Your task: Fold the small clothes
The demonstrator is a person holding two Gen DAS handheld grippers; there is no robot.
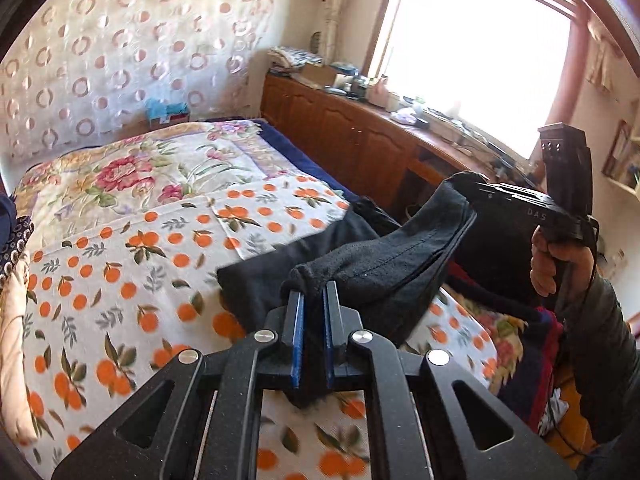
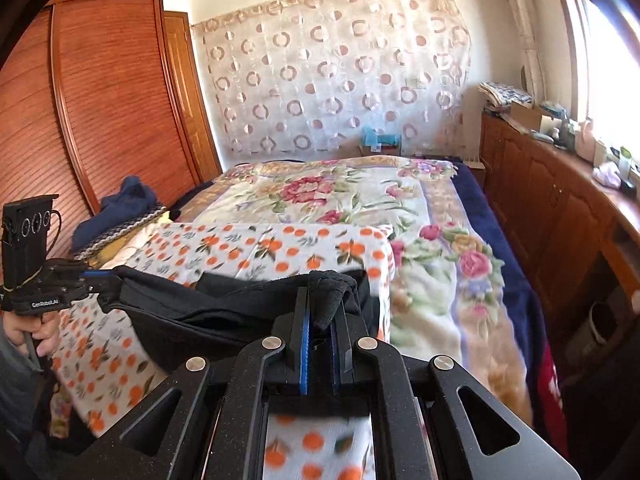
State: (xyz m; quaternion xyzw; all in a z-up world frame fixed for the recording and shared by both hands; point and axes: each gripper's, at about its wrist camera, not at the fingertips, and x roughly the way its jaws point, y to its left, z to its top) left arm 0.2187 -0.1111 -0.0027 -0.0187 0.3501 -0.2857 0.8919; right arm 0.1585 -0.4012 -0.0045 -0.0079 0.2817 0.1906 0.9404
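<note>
A small dark garment (image 1: 384,256) hangs stretched between both grippers above the orange-print cloth (image 1: 120,264) on the bed. My left gripper (image 1: 314,290) is shut on one bunched corner of it. At the right of the left wrist view, the right gripper (image 1: 466,184) pinches the far corner, held by a hand (image 1: 560,264). In the right wrist view my right gripper (image 2: 324,300) is shut on a bunched corner of the dark garment (image 2: 224,312). At that view's left edge the left gripper (image 2: 102,278) grips the other end. The garment's lower part sags toward the cloth.
A floral blanket (image 2: 340,196) covers the far half of the bed. A blue garment pile (image 2: 120,208) lies at the bed's left side by a wooden wardrobe (image 2: 100,100). A cluttered wooden cabinet (image 1: 352,136) runs along the window side. A red and dark cloth (image 1: 536,344) hangs off the bed's near right corner.
</note>
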